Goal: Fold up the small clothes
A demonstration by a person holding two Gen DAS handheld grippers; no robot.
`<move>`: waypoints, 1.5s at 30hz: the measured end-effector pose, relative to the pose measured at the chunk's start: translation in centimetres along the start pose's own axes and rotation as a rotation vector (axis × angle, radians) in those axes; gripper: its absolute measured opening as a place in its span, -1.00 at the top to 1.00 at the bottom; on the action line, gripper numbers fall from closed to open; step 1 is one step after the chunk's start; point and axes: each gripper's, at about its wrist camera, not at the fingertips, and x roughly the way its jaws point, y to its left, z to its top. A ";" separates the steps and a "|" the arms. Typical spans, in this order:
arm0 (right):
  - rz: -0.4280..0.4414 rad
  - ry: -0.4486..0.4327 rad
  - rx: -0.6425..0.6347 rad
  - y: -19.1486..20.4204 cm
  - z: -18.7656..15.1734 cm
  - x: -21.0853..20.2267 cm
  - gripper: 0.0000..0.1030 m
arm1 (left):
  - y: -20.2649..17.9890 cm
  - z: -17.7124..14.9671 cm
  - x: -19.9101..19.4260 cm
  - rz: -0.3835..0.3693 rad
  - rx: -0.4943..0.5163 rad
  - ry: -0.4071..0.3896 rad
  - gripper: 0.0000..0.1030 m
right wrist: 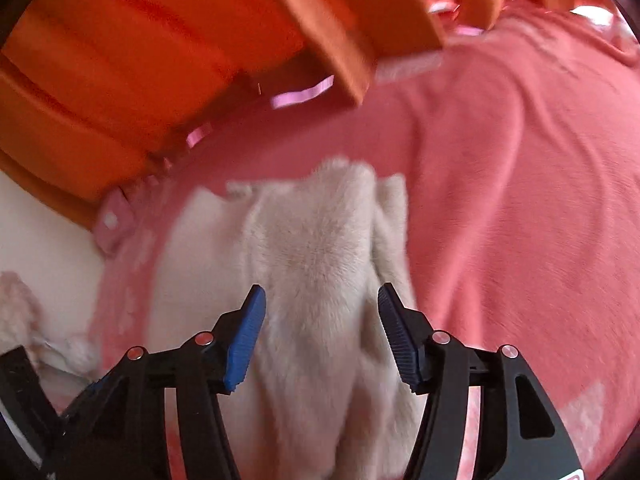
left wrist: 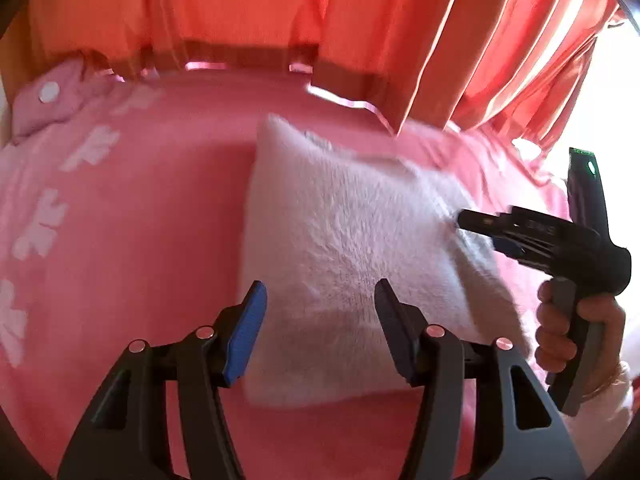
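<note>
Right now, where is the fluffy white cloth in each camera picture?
Left wrist view: the fluffy white cloth fills the middle, lying folded on the pink blanket, with the right gripper at its right edge.
Right wrist view: the cloth sits centre and low, bunched between the open fingers.
Shared landmark: the orange curtain hangs across the top of both views.

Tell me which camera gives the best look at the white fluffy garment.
The left wrist view: the white fluffy garment shows nearly whole there, a folded block lying on the pink blanket, edges visible. The right wrist view shows it close up and blurred, filling the space between open jaws, outline cut off.
</note>
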 end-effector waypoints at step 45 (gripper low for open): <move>0.062 0.026 0.004 -4.3 -8.7 -4.3 0.55 | -1.6 -1.8 1.8 0.176 0.046 -0.005 -0.49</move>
